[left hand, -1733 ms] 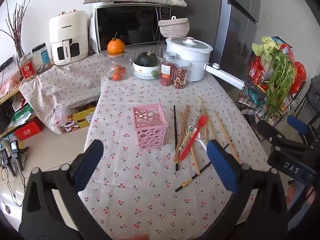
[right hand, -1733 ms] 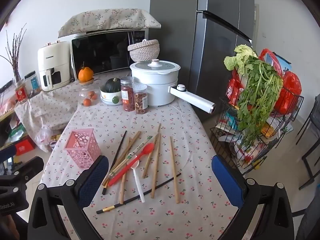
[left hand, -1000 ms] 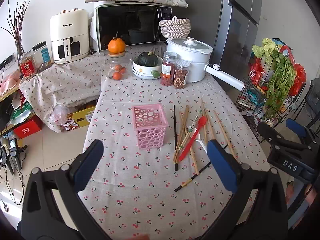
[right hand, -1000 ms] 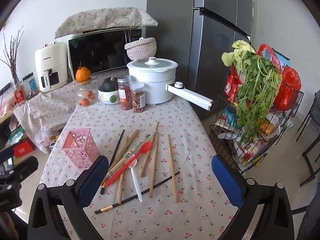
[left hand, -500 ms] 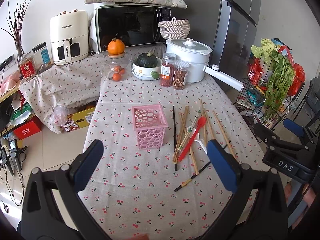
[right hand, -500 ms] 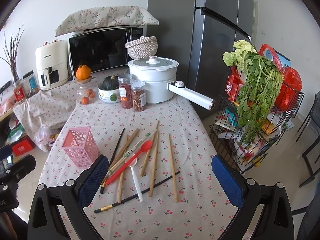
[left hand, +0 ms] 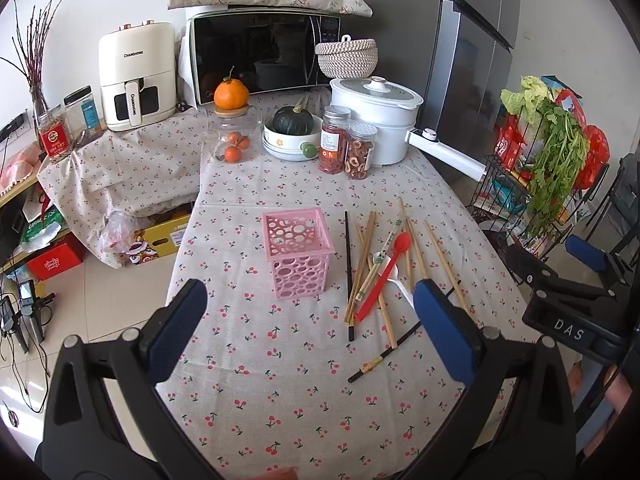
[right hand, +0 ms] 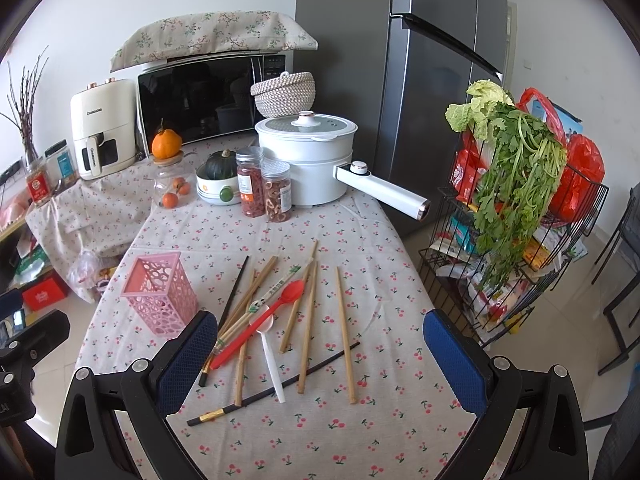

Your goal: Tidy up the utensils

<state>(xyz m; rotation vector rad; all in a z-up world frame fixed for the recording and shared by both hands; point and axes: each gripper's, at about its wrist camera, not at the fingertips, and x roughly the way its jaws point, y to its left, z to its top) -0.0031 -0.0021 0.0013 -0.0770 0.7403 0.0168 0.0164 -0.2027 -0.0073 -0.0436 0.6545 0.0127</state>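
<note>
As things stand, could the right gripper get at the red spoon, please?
Probably yes: the right gripper is open, and the red spoon lies on top of the chopsticks with nothing above it.

Two fisheye views look forward and down from above the near edge of a table point(left hand: 280, 400) covered in cherry-print cloth, each framed by its own gripper's two blue fingers. The left wrist view sits over the near left part, facing the far edge and a microwave point(left hand: 260, 56). The right wrist view sits further right, taking in a fridge point(right hand: 420, 80) and a vegetable rack point(right hand: 520, 248) beyond the right edge. Both share the pink basket point(left hand: 298, 254) point(right hand: 158, 294), the scattered chopsticks point(left hand: 362, 260) point(right hand: 308, 320) and the far edge's pot point(left hand: 376, 120) point(right hand: 312, 160).
</note>
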